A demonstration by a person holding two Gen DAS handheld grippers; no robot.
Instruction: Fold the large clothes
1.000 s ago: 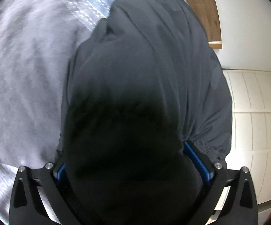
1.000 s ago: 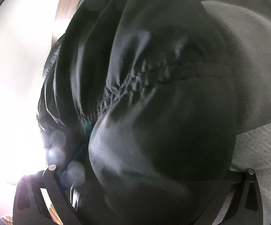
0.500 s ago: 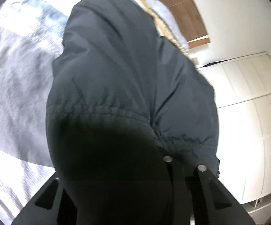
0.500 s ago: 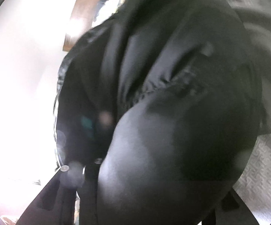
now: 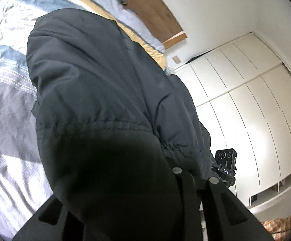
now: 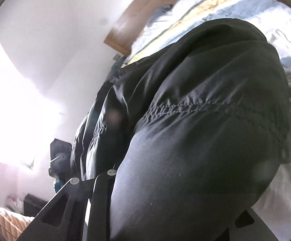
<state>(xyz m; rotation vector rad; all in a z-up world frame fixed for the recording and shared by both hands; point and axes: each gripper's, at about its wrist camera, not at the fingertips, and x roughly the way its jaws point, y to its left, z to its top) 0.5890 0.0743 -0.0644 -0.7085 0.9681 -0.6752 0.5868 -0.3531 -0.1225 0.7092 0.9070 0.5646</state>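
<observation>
A large dark puffy jacket (image 5: 105, 100) fills the left wrist view and hangs from my left gripper (image 5: 137, 190), which is shut on its gathered elastic hem; the fingertips are buried in the fabric. In the right wrist view the same jacket (image 6: 205, 110) drapes over my right gripper (image 6: 155, 190), which is shut on another part of the hem. The jacket is lifted above the bed (image 5: 10, 120). The other gripper's body (image 5: 225, 166) shows past the jacket's right edge.
The bed has a grey and blue patterned cover, with a yellow and pale blue blanket (image 5: 137, 34) at its far side before a wooden headboard (image 5: 155, 10). White wardrobe doors (image 5: 256, 110) stand at the right. A bright window (image 6: 14, 110) glares at the left.
Both grippers have risen and tilted upward with the jacket, so more of the wall, the wardrobe and the far end of the bed now shows. Both stay shut on the hem.
</observation>
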